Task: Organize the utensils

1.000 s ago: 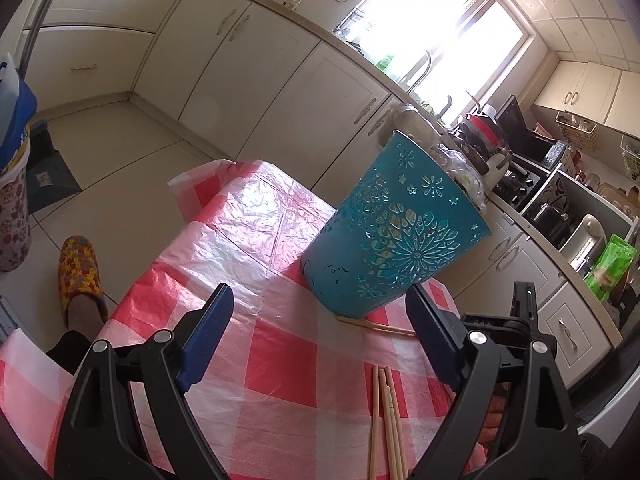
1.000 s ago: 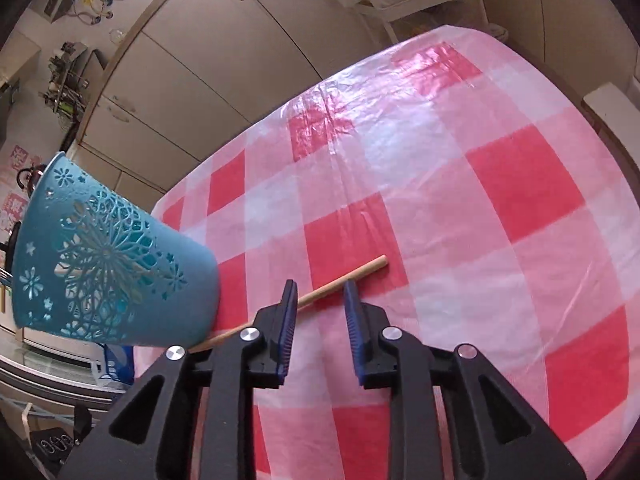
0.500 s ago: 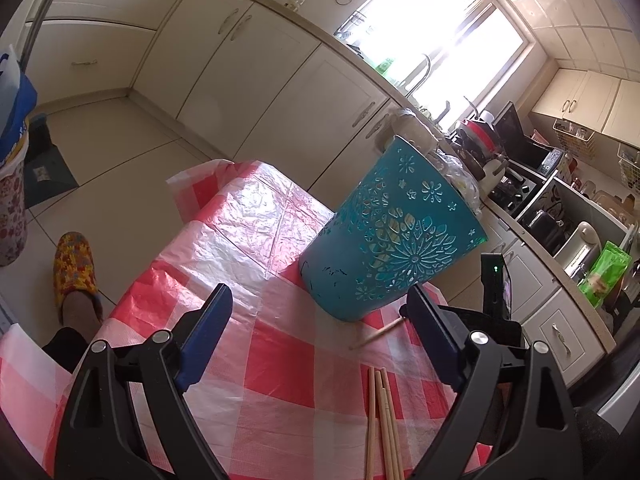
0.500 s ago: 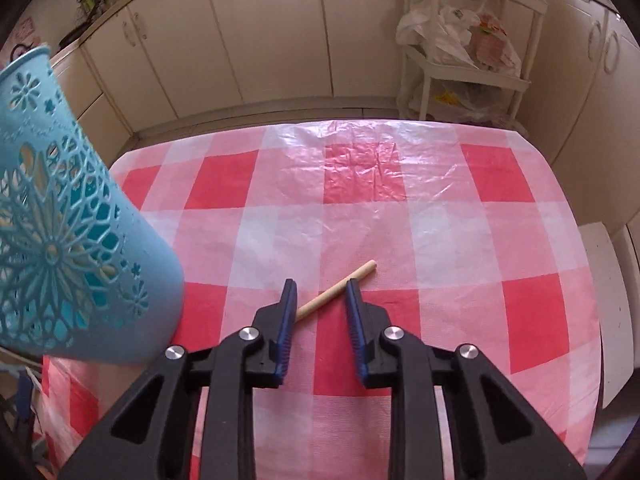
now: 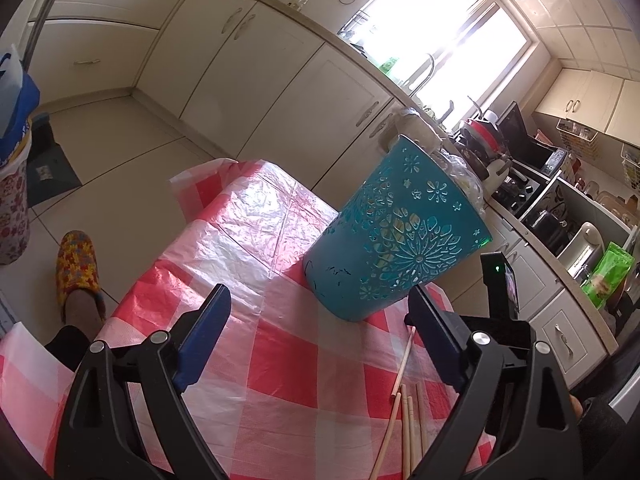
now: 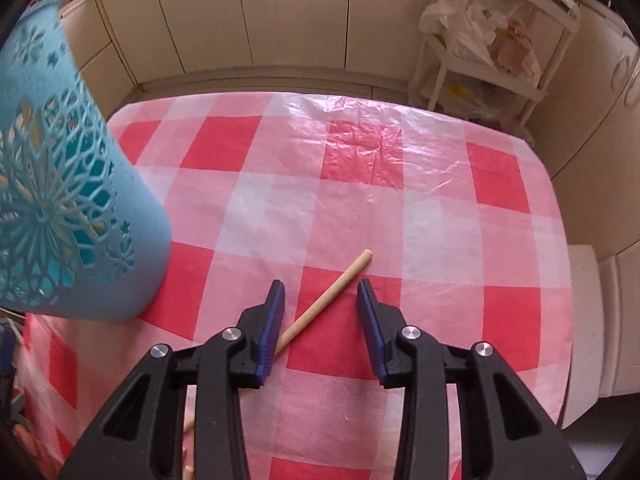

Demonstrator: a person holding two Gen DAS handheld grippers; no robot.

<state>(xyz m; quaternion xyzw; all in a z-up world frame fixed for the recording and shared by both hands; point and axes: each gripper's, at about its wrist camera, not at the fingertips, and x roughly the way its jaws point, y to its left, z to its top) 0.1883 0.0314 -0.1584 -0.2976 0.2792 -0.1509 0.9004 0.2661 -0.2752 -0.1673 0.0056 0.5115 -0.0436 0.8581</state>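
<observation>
A teal cut-out holder stands on the red-and-white checked tablecloth; it also shows at the left of the right wrist view. My left gripper is open and empty, just in front of the holder. My right gripper is open, its jaws on either side of a wooden chopstick that lies slanted on the cloth, not pinched. Several more chopsticks lie on the cloth by the left gripper's right finger.
Cream kitchen cabinets run behind the table. A worktop with appliances is at the right. A slippered foot stands left of the table. A white rack with bags stands beyond the table's far edge.
My right gripper has opened wider and let go of the chopstick, which has swung round and now lies loose between the jaws. The left gripper has barely moved.
</observation>
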